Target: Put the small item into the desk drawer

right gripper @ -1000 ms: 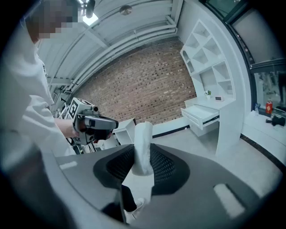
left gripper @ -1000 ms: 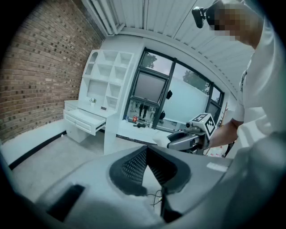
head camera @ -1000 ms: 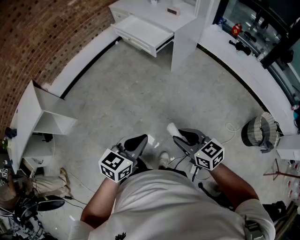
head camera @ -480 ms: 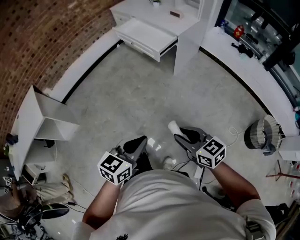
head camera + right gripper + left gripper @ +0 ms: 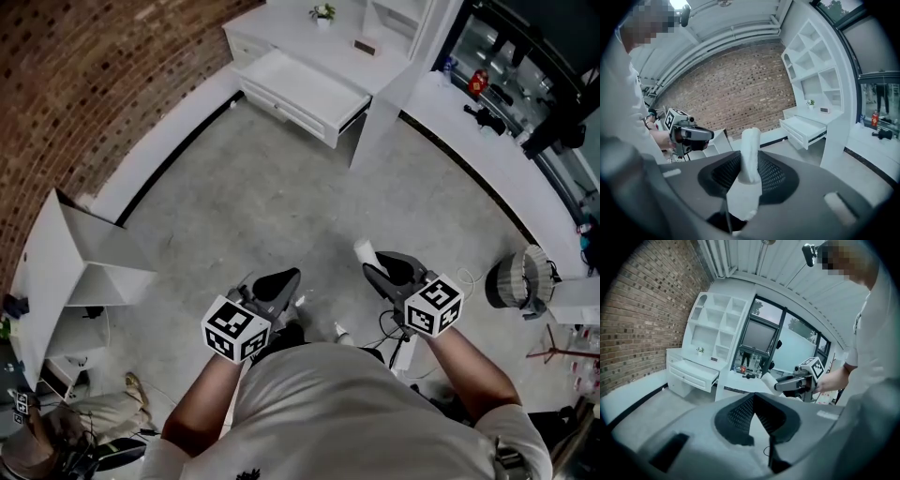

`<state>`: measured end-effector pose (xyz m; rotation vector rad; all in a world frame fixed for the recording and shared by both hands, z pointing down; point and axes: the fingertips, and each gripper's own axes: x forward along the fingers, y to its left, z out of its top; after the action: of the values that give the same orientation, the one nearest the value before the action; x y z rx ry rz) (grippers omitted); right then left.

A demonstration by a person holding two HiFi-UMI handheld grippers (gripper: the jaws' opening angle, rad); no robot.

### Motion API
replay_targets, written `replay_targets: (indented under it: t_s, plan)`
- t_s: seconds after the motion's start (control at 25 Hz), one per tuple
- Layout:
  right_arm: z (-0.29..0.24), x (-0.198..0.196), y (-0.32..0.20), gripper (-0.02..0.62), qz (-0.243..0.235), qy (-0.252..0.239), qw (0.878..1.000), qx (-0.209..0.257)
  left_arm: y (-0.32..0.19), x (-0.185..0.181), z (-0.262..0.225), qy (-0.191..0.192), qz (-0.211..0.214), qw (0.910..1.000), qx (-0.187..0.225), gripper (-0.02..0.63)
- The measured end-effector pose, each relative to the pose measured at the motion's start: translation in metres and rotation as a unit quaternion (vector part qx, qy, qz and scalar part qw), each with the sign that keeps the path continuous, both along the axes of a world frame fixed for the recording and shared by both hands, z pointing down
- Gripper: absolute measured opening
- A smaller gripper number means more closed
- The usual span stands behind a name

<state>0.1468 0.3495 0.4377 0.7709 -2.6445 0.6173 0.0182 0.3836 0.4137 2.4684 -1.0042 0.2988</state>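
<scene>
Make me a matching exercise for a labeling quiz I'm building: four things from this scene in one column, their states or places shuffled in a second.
Things:
1. left gripper
2. right gripper
3. desk drawer
4. potted plant

States or places:
a. pulled open
b. standing on the desk top
c. holding a white item between its jaws
d. nothing between its jaws

Pairs: 1-d, 2-c, 3-a, 4-b.

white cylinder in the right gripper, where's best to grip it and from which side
Its rear half, from behind, one finger on each long side. The white cylinder lies lengthwise between the fingers of the right gripper, clamped so, its far end poking past their tips.
</scene>
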Motion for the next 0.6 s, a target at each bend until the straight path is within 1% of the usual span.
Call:
replay_targets:
  t_s: [0.12,0.32,0.48,0.6]
  plan:
    - [-0.003,-0.028,-0.029,0.126,0.011,0.009,1.0,0.01,-0.013,-0.033,0.001,-0.001,0.007,1.0,0.004,0.005]
    - [-0.017,-0.071,-0.076,0.126,0.024,0.018,0.999,0.032,-0.037,-0.08,0.001,0.031,0.011,0.9994,-0.011,0.005]
    - [-0.023,-0.089,-0.103,0.126,0.023,0.022,0.999,0.036,-0.058,-0.099,-0.001,0.031,-0.006,0.9995,0.001,0.005]
    - [-0.024,-0.103,-0.126,0.126,0.026,0.022,0.999,0.036,-0.075,-0.11,-0.002,0.039,-0.012,0.9991,0.004,0.005]
